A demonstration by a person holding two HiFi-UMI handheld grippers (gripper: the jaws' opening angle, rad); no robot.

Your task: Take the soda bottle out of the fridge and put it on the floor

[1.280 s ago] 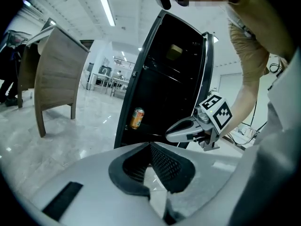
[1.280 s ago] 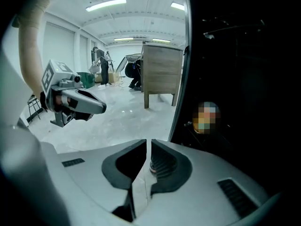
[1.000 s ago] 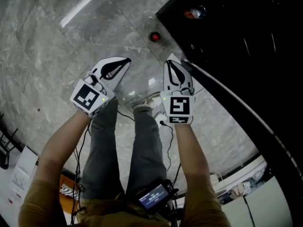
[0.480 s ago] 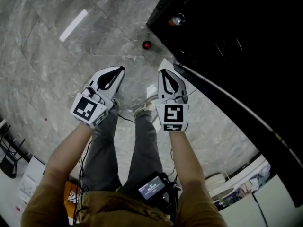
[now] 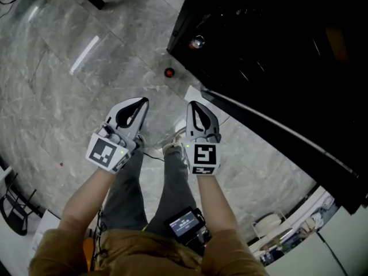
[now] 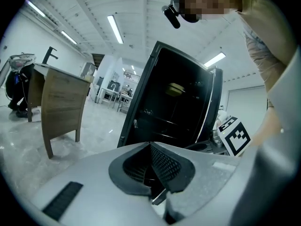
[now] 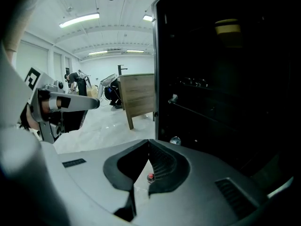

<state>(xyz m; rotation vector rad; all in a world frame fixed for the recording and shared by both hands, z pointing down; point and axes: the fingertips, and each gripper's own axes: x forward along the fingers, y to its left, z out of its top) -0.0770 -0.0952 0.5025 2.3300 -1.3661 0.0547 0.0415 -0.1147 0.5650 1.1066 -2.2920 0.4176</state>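
The soda bottle [image 5: 169, 72] stands on the grey marble floor by the open black fridge [image 5: 276, 50]; from above I mostly see its red cap. The right gripper view shows that cap [image 7: 150, 177] through the hollow of the jaws, well below them. My left gripper [image 5: 144, 100] and right gripper [image 5: 190, 103] hang side by side above the floor, apart from the bottle. Both are shut with nothing held. The left gripper [image 6: 150, 144] faces the fridge's dark inside, and the right gripper [image 7: 149, 141] points down along its front edge.
A silver-capped item [image 5: 197, 41] sits low in the fridge. The open fridge door [image 5: 276, 128] runs across the right. My legs [image 5: 172, 177] stand right under the grippers. A wooden cabinet [image 6: 61, 102] stands off to the left on the floor.
Both grippers have lifted together away from the floor, still shut. The red-capped bottle stays where it stood and now sits farther below them.
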